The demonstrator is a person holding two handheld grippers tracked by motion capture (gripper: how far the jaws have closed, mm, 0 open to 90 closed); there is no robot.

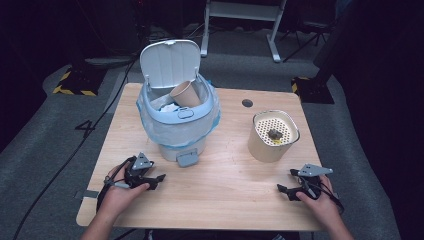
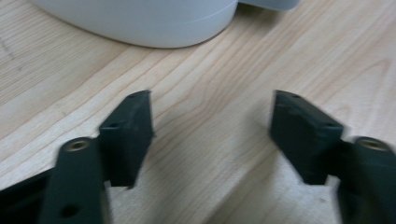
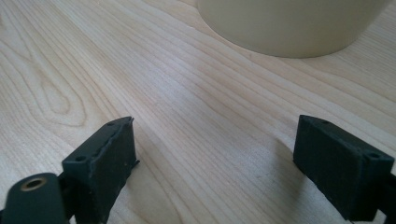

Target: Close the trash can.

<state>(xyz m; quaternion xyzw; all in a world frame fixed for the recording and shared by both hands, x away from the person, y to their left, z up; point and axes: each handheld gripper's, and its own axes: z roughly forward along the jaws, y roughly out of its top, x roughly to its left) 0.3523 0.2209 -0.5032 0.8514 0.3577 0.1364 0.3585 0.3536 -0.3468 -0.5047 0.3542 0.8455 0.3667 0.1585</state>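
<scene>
While both jaw pairs are spread empty, the left gripper is rested near a lidded white plastic bin, the right gripper near a beige perforated-top canister, on the light wooden table.

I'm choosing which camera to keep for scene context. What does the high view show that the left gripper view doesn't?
High view alone: the bin's open lid, the paper cup inside it, the beige container with its perforated insert, and the right gripper. Left gripper view alone: a close look at wood grain between the left gripper's spread, empty jaws. Both: the wooden table, the bin's base, the left gripper.
</scene>
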